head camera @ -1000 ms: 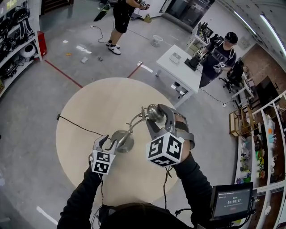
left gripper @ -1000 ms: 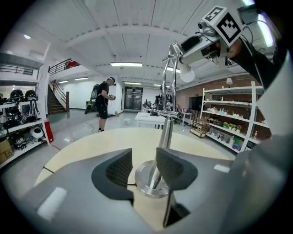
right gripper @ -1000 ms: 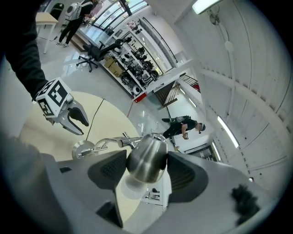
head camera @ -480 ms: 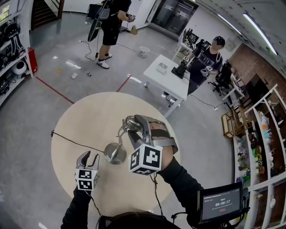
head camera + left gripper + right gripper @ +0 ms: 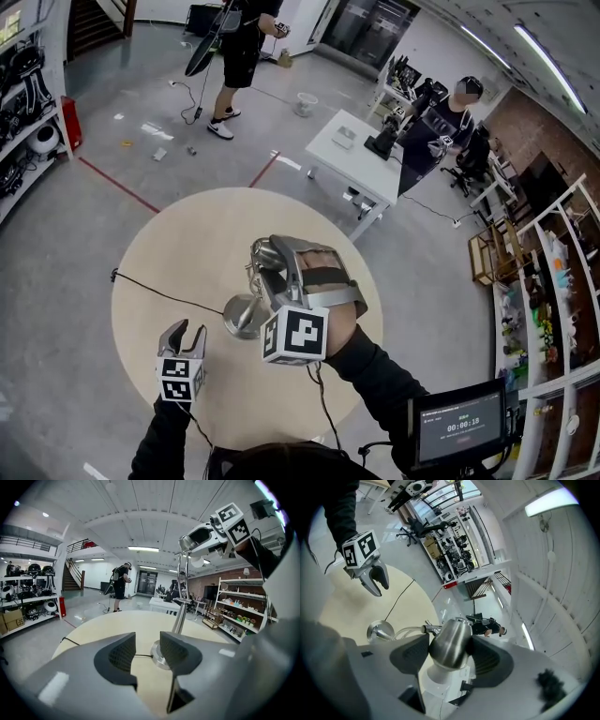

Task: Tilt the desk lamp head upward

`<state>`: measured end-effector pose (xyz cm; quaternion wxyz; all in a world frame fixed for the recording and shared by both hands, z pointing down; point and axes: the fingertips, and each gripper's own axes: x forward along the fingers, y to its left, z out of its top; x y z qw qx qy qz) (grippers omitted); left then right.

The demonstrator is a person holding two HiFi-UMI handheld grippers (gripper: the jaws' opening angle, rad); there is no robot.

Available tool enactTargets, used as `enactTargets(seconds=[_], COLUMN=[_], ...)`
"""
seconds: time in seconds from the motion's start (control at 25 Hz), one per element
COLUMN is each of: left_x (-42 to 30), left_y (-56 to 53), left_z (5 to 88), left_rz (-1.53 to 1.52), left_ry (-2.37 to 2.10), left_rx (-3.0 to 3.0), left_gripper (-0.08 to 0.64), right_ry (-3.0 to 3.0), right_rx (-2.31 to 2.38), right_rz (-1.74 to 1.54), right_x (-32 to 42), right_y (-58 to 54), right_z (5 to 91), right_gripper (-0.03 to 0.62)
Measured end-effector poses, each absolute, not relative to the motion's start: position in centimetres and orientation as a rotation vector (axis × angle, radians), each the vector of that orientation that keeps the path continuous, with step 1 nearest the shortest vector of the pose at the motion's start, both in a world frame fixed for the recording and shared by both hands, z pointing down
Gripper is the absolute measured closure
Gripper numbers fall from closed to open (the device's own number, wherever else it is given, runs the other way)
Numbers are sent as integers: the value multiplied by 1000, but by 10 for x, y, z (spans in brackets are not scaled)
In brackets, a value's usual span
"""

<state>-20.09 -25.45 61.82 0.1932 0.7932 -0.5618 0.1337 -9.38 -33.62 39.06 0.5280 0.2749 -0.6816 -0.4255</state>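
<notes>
We find the right claw (image 5: pixel 451 654) pinching the desk lamp head (image 5: pixel 449 641): both pads press on the brushed-metal shade from opposite sides. The lamp's round base (image 5: pixel 242 317) rests on the round wooden bench (image 5: pixel 169 244), near its middle. The stem (image 5: pixel 182 597) rises from the base to the head, which sits above the base and clear of the bench top. The left claw (image 5: pixel 146 651) is spread, with nothing between its pads. It hovers over the bench near the base, apart from it and pointing toward it. A black cord (image 5: pixel 164 291) runs from the base to the bench's left edge.
</notes>
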Motion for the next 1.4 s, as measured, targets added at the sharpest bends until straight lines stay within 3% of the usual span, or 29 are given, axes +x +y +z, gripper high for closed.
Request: enactTargets(seconds=[1.4], left_x=[-213], left_y=[-256], left_z=[617], left_rz=[350], left_ry=[-1579], left_rx=[2209], left_gripper=[393], right_ry=[-1471], right_rx=[526], right_rz=[-1195], right_x=[-133], right_y=[-329], right_z=[404], right_gripper=[301])
